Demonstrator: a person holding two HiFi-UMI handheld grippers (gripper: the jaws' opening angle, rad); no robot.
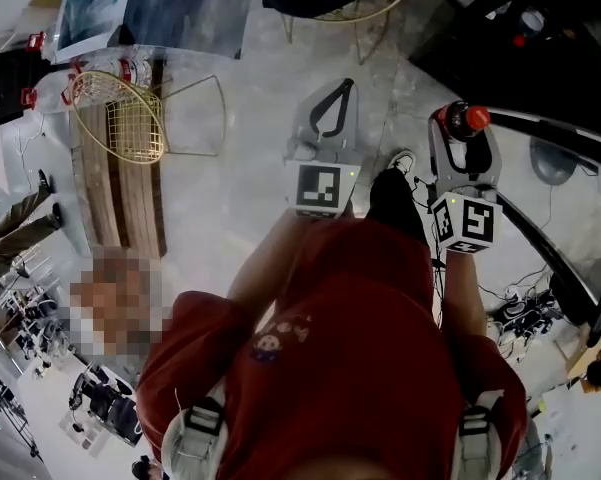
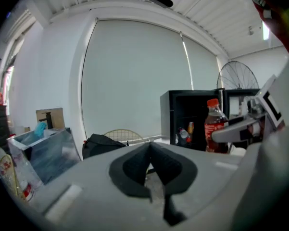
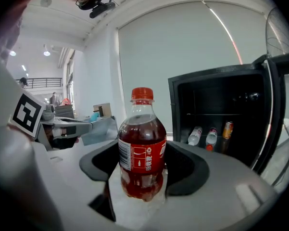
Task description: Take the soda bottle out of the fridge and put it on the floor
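Pale, marbled floor (image 1: pixel 250 168) fills the head view below us, and the black fridge (image 3: pixel 221 114) stands open at the right of the right gripper view. Its door (image 3: pixel 275 105) is swung out and cut off by the edge of the picture.

The soda bottle (image 3: pixel 142 148) is outside the fridge, upright, in front of its open mouth and off to the side away from the door. The right gripper (image 3: pixel 142 166) pinches it, with a dark pad pressed on either side of the red label. The bottle's base sits low between the jaws, so we cannot see what lies under it or how far it is above the floor. From the head view only its red cap and shoulder show above the gripper, and most of our body is hidden by our red shirt (image 1: pixel 350 348).

Inside the fridge, on the lower shelf, two small bottles (image 3: pixel 211 136) lie beside a can (image 3: pixel 227 129). The shelf above them is too dark to read.

The left gripper (image 2: pixel 150 147) is well clear of the fridge, its jaw tips pressed together with nothing between them. In its view a round wire thing (image 2: pixel 238 78) rises behind the fridge; whether it is a fan or a wheel we cannot tell.
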